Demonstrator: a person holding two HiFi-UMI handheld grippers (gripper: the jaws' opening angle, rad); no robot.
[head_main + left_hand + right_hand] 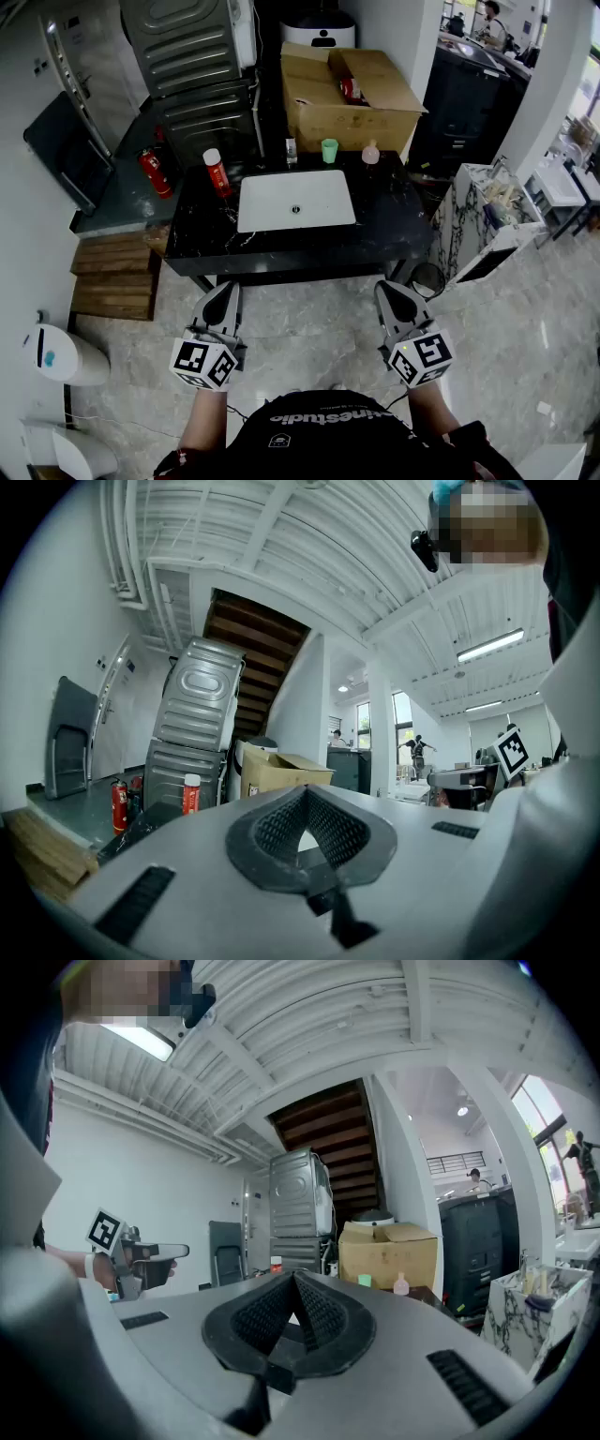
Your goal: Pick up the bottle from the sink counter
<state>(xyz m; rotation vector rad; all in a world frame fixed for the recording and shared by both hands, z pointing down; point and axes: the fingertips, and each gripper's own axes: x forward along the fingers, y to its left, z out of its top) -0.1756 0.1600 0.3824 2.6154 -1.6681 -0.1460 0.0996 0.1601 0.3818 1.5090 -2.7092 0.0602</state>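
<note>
Both pairs of jaws are clenched on nothing. The left gripper (pixel 227 290) and right gripper (pixel 386 290) hang at the frame's bottom, well short of the counter (pixel 394 225). There are 2 candidates: a red bottle (pixel 217 172) left of the sink (pixel 296 201) and a pink bottle (pixel 371 153) behind it. Jaws arriving closed could topple either.

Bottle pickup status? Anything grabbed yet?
Done: nothing yet. The red bottle stands on the sink counter left of the basin, a small pink bottle at its back edge; neither is touched. In hand: nothing; the left gripper and right gripper are both shut and empty, held short of the counter's front edge. Left: reach in, open, grasp, lift.
</note>
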